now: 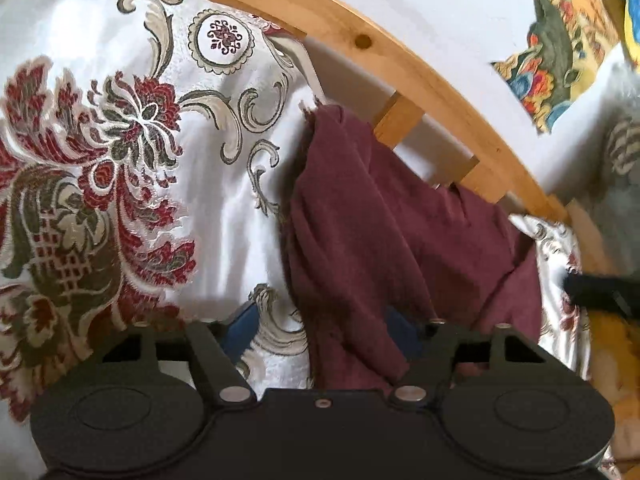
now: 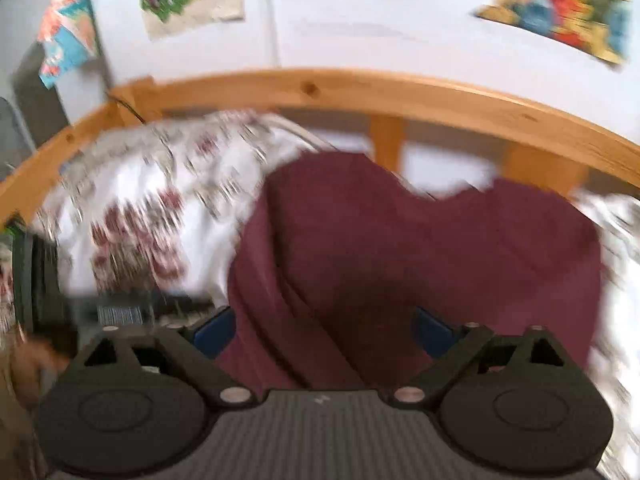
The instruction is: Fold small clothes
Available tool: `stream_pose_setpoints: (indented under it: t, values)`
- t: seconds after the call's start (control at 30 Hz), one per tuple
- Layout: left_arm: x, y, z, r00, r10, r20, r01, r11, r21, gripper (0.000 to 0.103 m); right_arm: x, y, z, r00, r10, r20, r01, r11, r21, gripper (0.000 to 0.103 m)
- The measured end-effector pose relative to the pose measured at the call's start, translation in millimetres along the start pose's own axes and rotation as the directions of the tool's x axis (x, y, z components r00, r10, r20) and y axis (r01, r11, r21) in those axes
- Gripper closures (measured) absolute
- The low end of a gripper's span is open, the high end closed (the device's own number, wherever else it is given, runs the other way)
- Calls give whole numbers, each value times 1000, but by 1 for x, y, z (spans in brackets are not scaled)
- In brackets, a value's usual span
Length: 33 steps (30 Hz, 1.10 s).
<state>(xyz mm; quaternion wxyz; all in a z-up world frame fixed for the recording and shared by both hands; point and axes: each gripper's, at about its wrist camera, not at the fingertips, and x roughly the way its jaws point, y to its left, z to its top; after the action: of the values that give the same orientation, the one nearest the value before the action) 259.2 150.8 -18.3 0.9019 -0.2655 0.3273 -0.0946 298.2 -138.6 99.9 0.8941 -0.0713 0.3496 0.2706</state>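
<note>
A maroon cloth [image 1: 384,216] lies bunched on a white bedspread with red and green flowers [image 1: 120,160]. In the left wrist view my left gripper [image 1: 324,332] stands open, its blue pads [image 1: 240,326] wide apart, with the cloth's near edge draped between them. In the right wrist view the same maroon cloth [image 2: 420,248] fills the middle. My right gripper [image 2: 324,332] is open too, with blue pads [image 2: 214,334] on either side of a fold of the cloth. That view is motion blurred. The other gripper shows as a dark shape at the left [image 2: 40,280].
A wooden bed rail [image 1: 400,68] with slats runs behind the cloth, also in the right wrist view [image 2: 360,92]. Behind it is a white wall with colourful pictures [image 1: 568,40]. A dark object [image 1: 596,288] sits at the right edge.
</note>
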Motion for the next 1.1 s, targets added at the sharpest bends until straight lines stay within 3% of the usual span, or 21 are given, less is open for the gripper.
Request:
stream_pose_setpoints:
  t: [0.13, 0.23, 0.33, 0.4, 0.43, 0.53, 0.57, 0.73, 0.93, 1.1]
  values:
    - [13, 6, -1, 1000, -8, -15, 8, 1000, -3, 40, 61, 10, 33, 994, 109, 29, -110, 994, 9, 18]
    - [26, 10, 0, 998, -2, -64, 0, 1000, -29, 41, 108, 18, 49, 975, 220, -30, -220, 976, 9, 18]
    - [30, 14, 1, 997, 5, -78, -11, 997, -76, 42, 148, 29, 53, 975, 209, -79, -210, 978, -14, 21]
    - [31, 17, 1, 996, 8, -86, -16, 995, -101, 42, 167, 33, 55, 974, 203, -97, -206, 978, -24, 47]
    - [31, 18, 2, 996, 10, -90, -20, 994, -105, 43, 171, 33, 55, 971, 217, -102, -220, 975, -15, 69]
    - [28, 23, 1, 996, 9, -88, -19, 994, -107, 60, 171, 26, 56, 961, 267, -76, -267, 964, 6, 93]
    - [29, 26, 1, 996, -3, -86, -8, 992, -127, 62, 168, 23, 56, 956, 289, -57, -289, 957, -1, 96]
    - [34, 41, 2, 991, -116, -59, 98, 963, -252, 62, 154, 8, 58, 929, 370, 5, -371, 929, 13, 97]
    - [46, 48, -4, 982, -180, -64, 156, 949, -273, 54, 154, 5, 65, 907, 419, 49, -419, 908, -4, 98]
    - [49, 50, -3, 978, -202, -42, 184, 947, -263, 56, 159, 3, 74, 875, 474, 101, -477, 879, 9, 98]
